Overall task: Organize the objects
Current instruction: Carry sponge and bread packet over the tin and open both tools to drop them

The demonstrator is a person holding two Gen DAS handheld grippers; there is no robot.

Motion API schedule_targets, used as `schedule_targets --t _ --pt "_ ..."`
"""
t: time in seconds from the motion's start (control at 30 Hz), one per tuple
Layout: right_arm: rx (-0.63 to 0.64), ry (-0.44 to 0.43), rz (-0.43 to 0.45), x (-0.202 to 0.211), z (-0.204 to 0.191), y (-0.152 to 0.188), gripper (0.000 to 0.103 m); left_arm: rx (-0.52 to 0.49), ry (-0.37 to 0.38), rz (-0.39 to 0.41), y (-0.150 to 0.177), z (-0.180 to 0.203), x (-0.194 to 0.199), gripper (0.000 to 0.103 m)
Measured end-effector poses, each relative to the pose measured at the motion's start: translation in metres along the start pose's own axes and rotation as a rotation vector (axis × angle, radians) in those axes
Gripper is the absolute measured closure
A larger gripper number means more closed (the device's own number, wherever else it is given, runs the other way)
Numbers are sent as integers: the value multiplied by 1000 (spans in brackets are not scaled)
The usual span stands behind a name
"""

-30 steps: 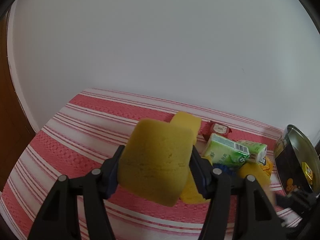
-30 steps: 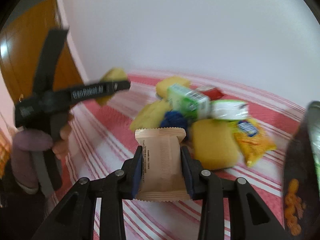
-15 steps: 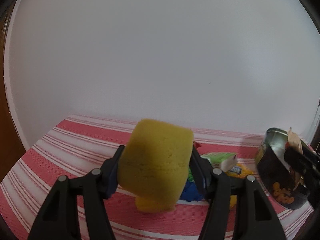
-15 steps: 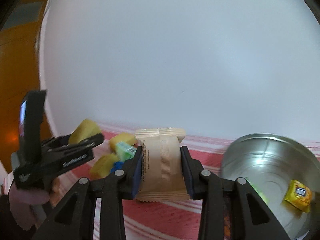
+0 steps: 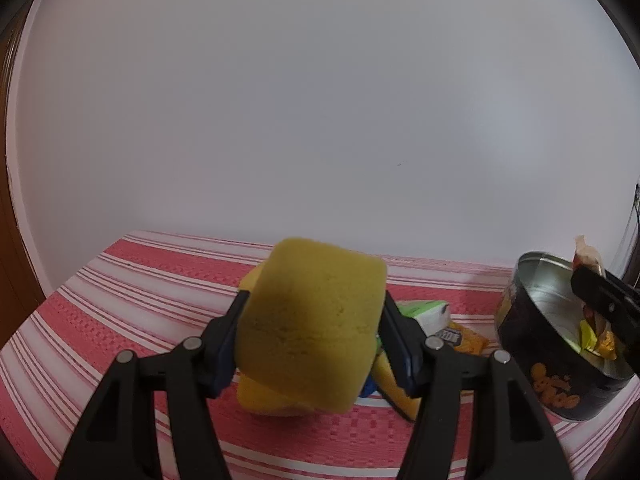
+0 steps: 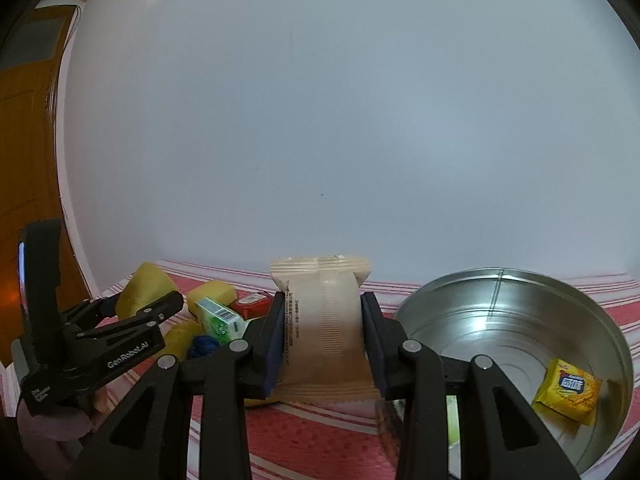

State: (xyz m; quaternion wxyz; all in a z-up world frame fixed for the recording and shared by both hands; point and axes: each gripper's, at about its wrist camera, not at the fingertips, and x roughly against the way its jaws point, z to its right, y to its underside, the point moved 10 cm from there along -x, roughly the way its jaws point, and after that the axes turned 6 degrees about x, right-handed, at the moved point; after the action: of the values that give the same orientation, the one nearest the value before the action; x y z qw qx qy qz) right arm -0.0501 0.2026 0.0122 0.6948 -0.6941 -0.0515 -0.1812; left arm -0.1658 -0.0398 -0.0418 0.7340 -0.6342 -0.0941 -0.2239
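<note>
My left gripper (image 5: 314, 330) is shut on a yellow sponge (image 5: 312, 332), held above the striped cloth. The same left gripper (image 6: 132, 300) and its sponge (image 6: 146, 284) show at the left of the right wrist view. My right gripper (image 6: 322, 338) is shut on a beige snack packet (image 6: 324, 332), raised beside the rim of a round metal tin (image 6: 512, 320). That tin (image 5: 560, 344) stands at the right in the left wrist view, with the right gripper's finger (image 5: 600, 300) over it. A yellow packet (image 6: 568, 390) lies inside the tin.
A pile sits on the red and white striped cloth (image 5: 140, 292): more yellow sponges (image 6: 212, 292), a green and white carton (image 6: 220, 318), a red packet (image 6: 252, 304), a blue item (image 6: 202, 346), an orange snack bag (image 5: 460, 338). A white wall rises behind. A wooden door (image 6: 24, 140) stands left.
Both grippers rose and swung right toward the tin with their loads. The right gripper tilted up, so the pile slid left and the open tin came into view.
</note>
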Motion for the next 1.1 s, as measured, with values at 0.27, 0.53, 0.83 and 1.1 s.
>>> schedule_targets --t 0.27,0.53,0.83,1.1 --pt "-4 17 12 6 3 -1 64 -10 18 0 7 23 7 41" --pt "-23 36 21 14 17 -1 64 3 59 11 9 54 20 41" --pt "-32 68 16 19 30 0 64 -38 98 2 17 103 26 41" --pt "-49 119 9 34 26 6 64 -72 132 -11 26 143 27 41"
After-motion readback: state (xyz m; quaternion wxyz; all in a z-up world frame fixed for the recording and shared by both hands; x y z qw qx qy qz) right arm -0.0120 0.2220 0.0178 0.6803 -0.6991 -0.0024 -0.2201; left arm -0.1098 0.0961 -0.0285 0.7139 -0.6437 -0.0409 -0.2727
